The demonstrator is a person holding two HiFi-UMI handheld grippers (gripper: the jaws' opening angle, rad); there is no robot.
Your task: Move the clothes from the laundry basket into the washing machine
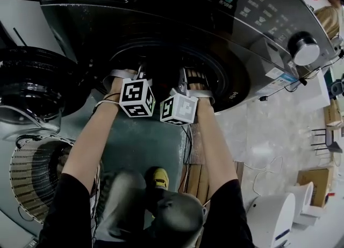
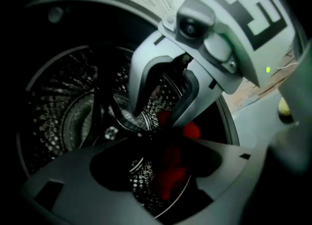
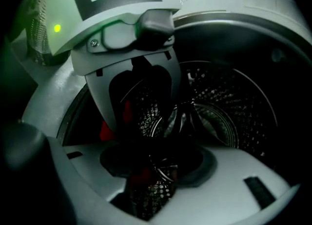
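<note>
Currently, both claws sit side by side in the door opening of the washing machine [image 1: 252, 21]. Left claw [image 2: 156, 143]: jaws closed on a red garment [image 2: 168, 173], which shows between them in dim light. Right claw [image 3: 156, 157]: jaws likewise clamped on the same red garment, immediately beside the left claw. Perforated drum [image 2: 63, 121]: directly ahead of both claws, with the garment at its mouth. Open door [image 1: 32, 88]: to the left of the left claw. Laundry basket [image 1: 32, 185]: behind the left claw and further to its left, well apart from it.
</note>
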